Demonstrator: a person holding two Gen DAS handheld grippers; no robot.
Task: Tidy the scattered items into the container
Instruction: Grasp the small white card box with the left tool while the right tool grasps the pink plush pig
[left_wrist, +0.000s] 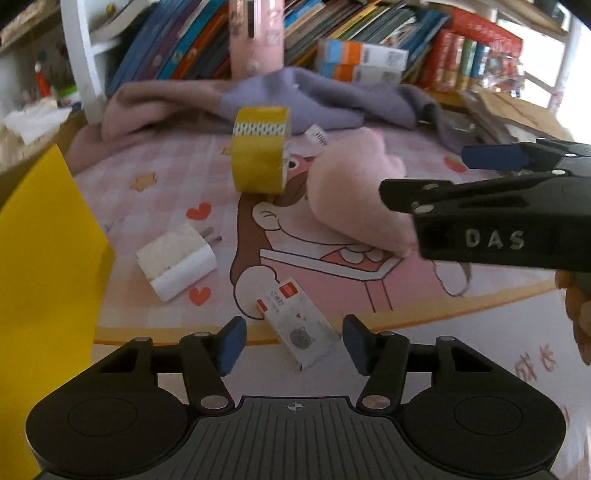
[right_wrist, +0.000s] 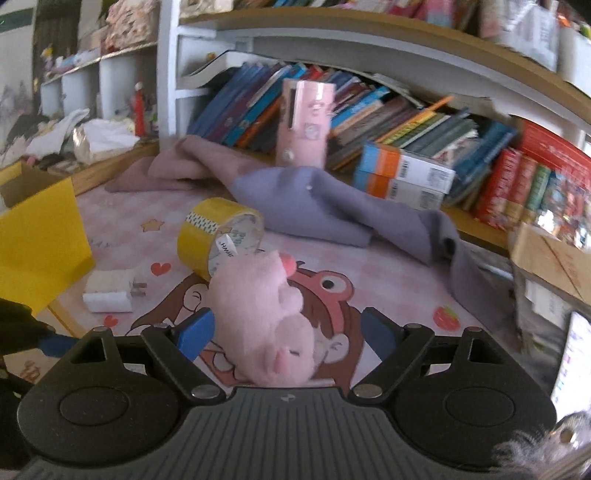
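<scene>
Left wrist view: the left gripper (left_wrist: 294, 341) hangs with its jaws parted around a small white card box (left_wrist: 299, 323) lying on the cartoon desk mat (left_wrist: 155, 177), pads apart from it, with a white charger plug (left_wrist: 176, 260) and a yellow tape roll (left_wrist: 260, 149) farther off and the yellow container (left_wrist: 44, 266) at the left edge. The right gripper (right_wrist: 286, 330) stands spread around a pink plush toy (right_wrist: 264, 325) on the mat; whether its pads touch the plush I cannot tell.
</scene>
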